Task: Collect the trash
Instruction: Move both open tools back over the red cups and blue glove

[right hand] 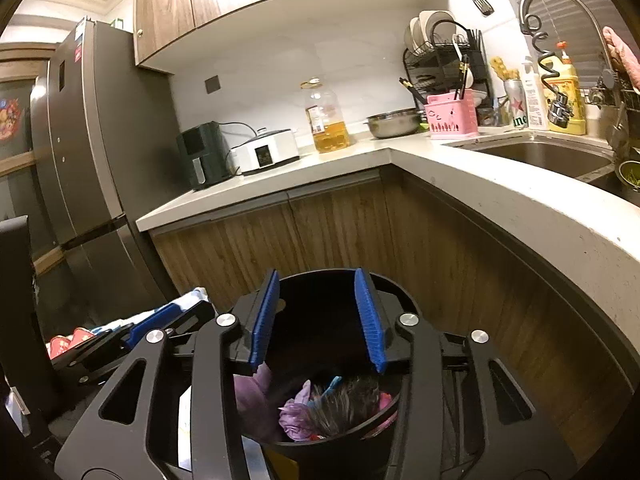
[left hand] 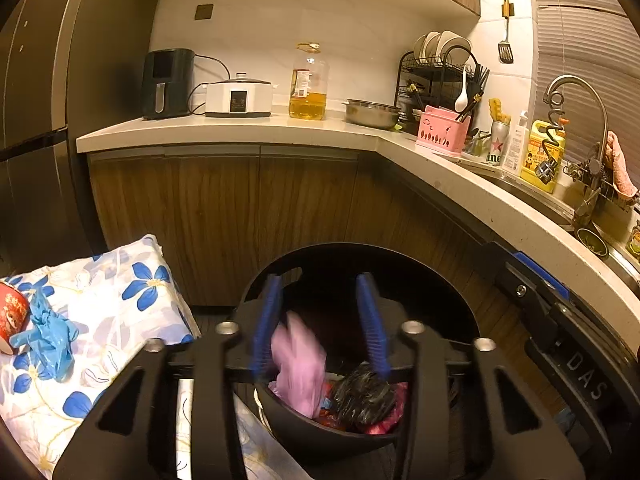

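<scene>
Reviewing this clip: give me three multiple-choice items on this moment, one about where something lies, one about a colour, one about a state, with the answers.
1. Where does the blue glove lie?
A. in the black bin
B. on the floral cloth beside the red cup
C. on the counter

2. What colour is the glove blurred above the black bin?
A. pink
B. green
C. white

3. How does the left gripper stand?
A. shut on the blue glove
B. shut on the bin's rim
C. open, gripping nothing

Answers: 1 B, it rests on the floral cloth next to the red cup. 2 A, it is pink against the dark bin. 3 C, its blue fingers stand apart, the pink glove only against the left one.
</scene>
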Demonstrator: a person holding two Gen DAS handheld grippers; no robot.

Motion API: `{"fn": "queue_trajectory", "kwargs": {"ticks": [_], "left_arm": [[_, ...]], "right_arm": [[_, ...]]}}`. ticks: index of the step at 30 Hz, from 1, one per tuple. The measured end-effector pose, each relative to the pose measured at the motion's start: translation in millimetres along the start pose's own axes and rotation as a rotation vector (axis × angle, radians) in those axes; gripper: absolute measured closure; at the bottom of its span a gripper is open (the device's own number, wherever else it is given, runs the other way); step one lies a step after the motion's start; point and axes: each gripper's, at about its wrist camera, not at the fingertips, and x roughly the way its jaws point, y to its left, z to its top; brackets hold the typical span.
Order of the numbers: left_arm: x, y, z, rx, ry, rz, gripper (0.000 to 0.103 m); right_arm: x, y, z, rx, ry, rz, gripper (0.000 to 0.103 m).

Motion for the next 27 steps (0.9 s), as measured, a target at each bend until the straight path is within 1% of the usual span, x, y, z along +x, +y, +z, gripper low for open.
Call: {"fn": "queue_trajectory", "kwargs": {"ticks": [1,3,7,8,11,13,16,22,27], "left_arm": [[-0.5,1.3,-0.6,-0.005,-0.003,0.006,0.053],[-1.1,4.3,-1.6,-0.013,-0.002,0.017,0.042],[-7.4,13.7,-5.0,-0.046,-0.004,0.043,0.03],[-10.1,15.8,-6.7,-0.05,-0.01,0.057,0.025],[-18.8,21.0,-11.2,-0.058,-0.018,0.088,0.022],[-25.2,26.0,-15.3,-0.067,-0.023,0.115,0.018],[-35.8,33.6,-21.5,-0.082,-0.03,0.147,0.016],[-65.3,56.4,-35.0,-0.108,-0.062,0.243,0.014],[-91.2,87.2,-49.6,-0.146,-0.073,0.339,0.014]], "right_arm": [[-0.7,-0.9,0.0,0.004,-0.001,-0.002,0.06],[-1.9,-1.5,-0.3,0.007,-0.002,-0.004,0.057],[-5.3,-1.2,-1.8,0.016,-0.006,-0.008,0.048],[-6.8,-1.0,-2.4,0.02,-0.007,-0.007,0.045],[-10.6,0.2,-3.1,0.026,-0.013,-0.006,0.038],[-13.6,1.8,-4.1,0.027,-0.017,-0.004,0.035],[-18.6,6.2,-8.0,0.024,-0.017,0.004,0.031],[-25.8,21.9,-16.8,0.004,-0.003,0.025,0.031],[-32.9,43.8,-25.3,-0.017,0.0,0.061,0.031]]}}
